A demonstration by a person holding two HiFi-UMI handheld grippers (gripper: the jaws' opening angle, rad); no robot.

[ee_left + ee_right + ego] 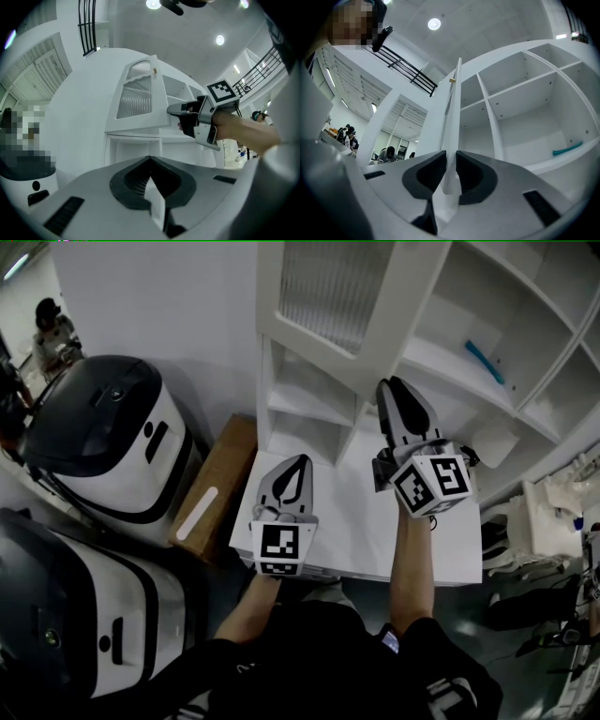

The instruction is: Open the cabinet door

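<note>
The white cabinet door (328,296) with a ribbed glass pane stands swung out from the shelf unit (441,357). My right gripper (394,385) is at the door's lower free edge. In the right gripper view the door's thin edge (452,117) runs up between the two pads, and the right gripper (451,157) is shut on it. A small gold knob (452,80) sits higher on that edge. My left gripper (298,460) hangs lower and to the left over the white tabletop, shut and holding nothing. From the left gripper view the door (136,93) and the right gripper (173,110) show ahead of the left gripper (150,159).
The open shelves hold a teal object (486,362). Two black-and-white machines (103,437) (75,615) stand at the left, with a brown board (216,488) beside the white table (375,540). A white chair (553,512) is at the right.
</note>
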